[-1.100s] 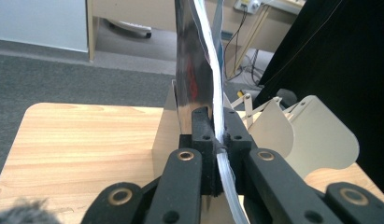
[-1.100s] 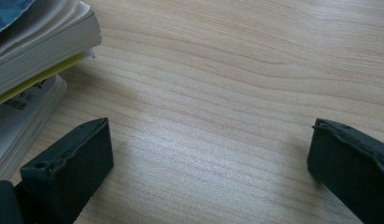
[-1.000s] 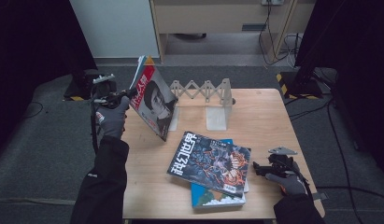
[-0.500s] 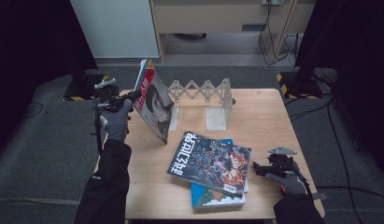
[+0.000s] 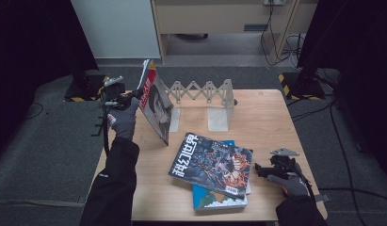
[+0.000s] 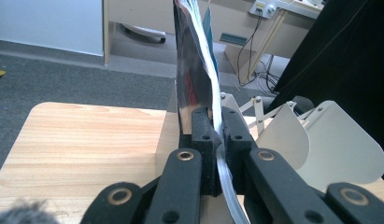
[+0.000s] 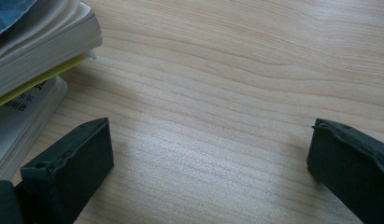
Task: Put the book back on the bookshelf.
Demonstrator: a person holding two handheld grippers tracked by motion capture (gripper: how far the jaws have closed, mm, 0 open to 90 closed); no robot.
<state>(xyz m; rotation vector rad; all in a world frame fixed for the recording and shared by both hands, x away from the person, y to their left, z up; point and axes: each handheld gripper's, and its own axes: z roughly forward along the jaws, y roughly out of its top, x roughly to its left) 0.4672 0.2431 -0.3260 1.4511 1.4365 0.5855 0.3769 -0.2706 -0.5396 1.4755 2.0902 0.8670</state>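
Clamping upright magazine (image 6: pixel 194 70), left claw (image 6: pixel 216 135) raised

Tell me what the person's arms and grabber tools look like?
Both arms wear black sleeves and grey gloves. The left gripper and right gripper have chunky black jaws with round metal rivets. The right one carries a grey three-cornered plate. A black cable dangles from the left.

It looks like a work room or lab. A small wooden table (image 5: pixel 257 113) stands on grey carpet (image 5: pixel 50 141), with black curtains (image 5: pixel 351 42), cables (image 5: pixel 276 23) and a wall socket (image 6: pixel 262 7).
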